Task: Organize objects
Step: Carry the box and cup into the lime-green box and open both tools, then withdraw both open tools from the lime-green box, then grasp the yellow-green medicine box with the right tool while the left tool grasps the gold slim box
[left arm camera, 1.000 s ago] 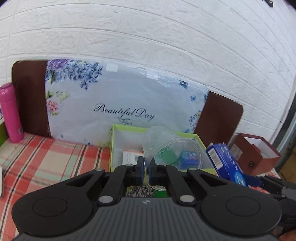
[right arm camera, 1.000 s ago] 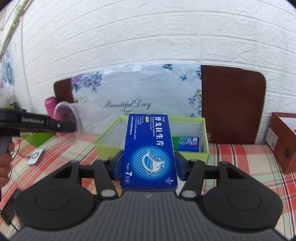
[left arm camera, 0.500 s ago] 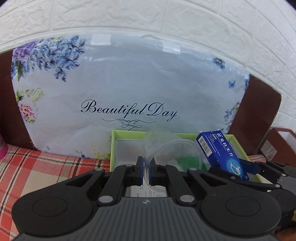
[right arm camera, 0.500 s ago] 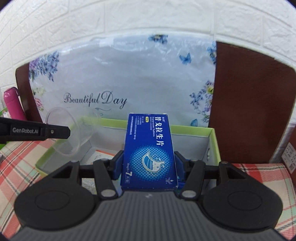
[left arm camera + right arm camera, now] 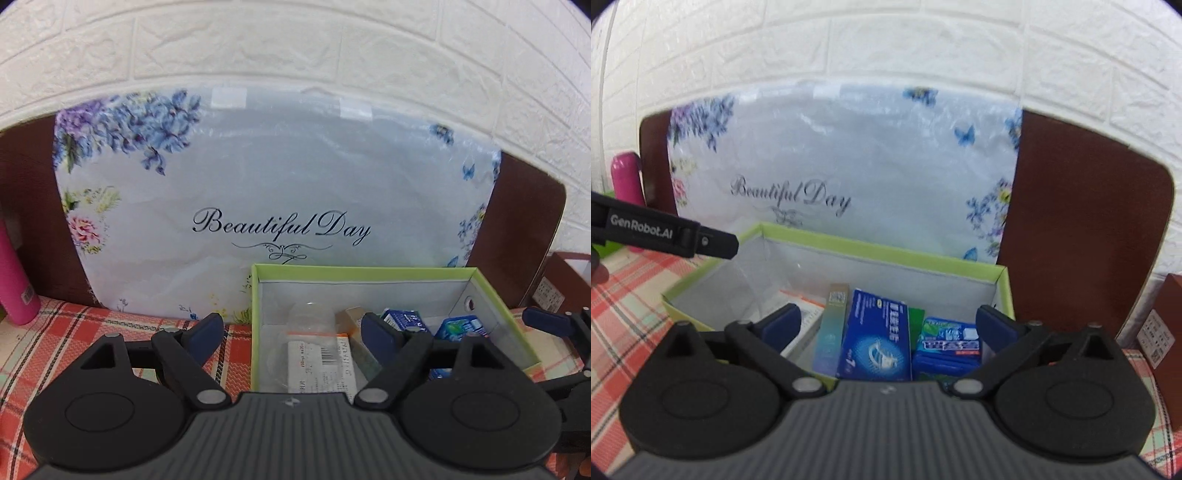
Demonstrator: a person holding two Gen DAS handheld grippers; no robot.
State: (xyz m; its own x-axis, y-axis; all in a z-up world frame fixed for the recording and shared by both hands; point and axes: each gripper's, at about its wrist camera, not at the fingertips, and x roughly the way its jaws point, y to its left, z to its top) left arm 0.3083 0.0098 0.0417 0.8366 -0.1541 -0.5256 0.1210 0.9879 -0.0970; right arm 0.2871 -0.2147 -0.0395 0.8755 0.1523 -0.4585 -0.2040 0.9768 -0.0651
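Note:
A green-rimmed box [image 5: 362, 272] [image 5: 886, 249] stands against the floral board. My left gripper [image 5: 291, 332] is open above its left part, where a clear plastic cup [image 5: 308, 334] lies on a white labelled packet [image 5: 321, 363]. My right gripper [image 5: 888, 325] is open above the box's right part. The blue medicine box [image 5: 877, 345] lies inside below it, beside a slim teal carton [image 5: 831, 328] and a blue gum pack [image 5: 947, 345]. The left gripper's finger [image 5: 701, 242] shows at the left of the right wrist view.
A floral "Beautiful Day" board [image 5: 280, 192] leans on the white brick wall behind the box. A pink bottle [image 5: 14, 280] stands at far left. A brown box [image 5: 569, 284] sits at right. A red plaid cloth [image 5: 74, 332] covers the table.
Both grippers moved over the green box and opened. The left let go of the clear cup and the right let go of the blue medicine box; both now lie inside the box.

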